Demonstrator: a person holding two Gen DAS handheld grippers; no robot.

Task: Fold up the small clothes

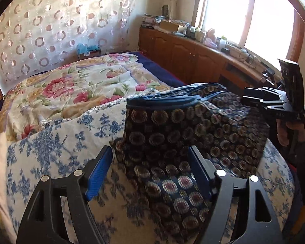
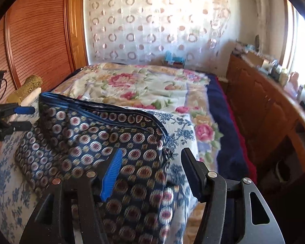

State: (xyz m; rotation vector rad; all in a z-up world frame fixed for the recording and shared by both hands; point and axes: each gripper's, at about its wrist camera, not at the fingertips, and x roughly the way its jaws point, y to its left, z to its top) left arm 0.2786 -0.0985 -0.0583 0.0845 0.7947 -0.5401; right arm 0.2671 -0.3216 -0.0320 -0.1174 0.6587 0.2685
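Observation:
A dark navy garment (image 1: 183,134) with round flower medallions and a blue waistband lies partly folded on the blue-and-white floral cloth (image 1: 57,146) on the bed. My left gripper (image 1: 150,162) is open and empty, just above the garment's near left part. My right gripper (image 2: 150,166) is open and empty over the garment's (image 2: 95,140) near right edge. In the left wrist view the right gripper (image 1: 260,99) hovers at the garment's far right side. In the right wrist view the left gripper (image 2: 24,118) sits at the garment's left end.
A flowered quilt (image 1: 81,85) covers the far half of the bed, over a dark blue blanket (image 2: 223,122). A wooden cabinet (image 1: 193,55) with clutter runs along the window side. A louvred wooden wardrobe (image 2: 36,32) stands on the other side. A patterned curtain (image 2: 158,24) hangs behind the bed.

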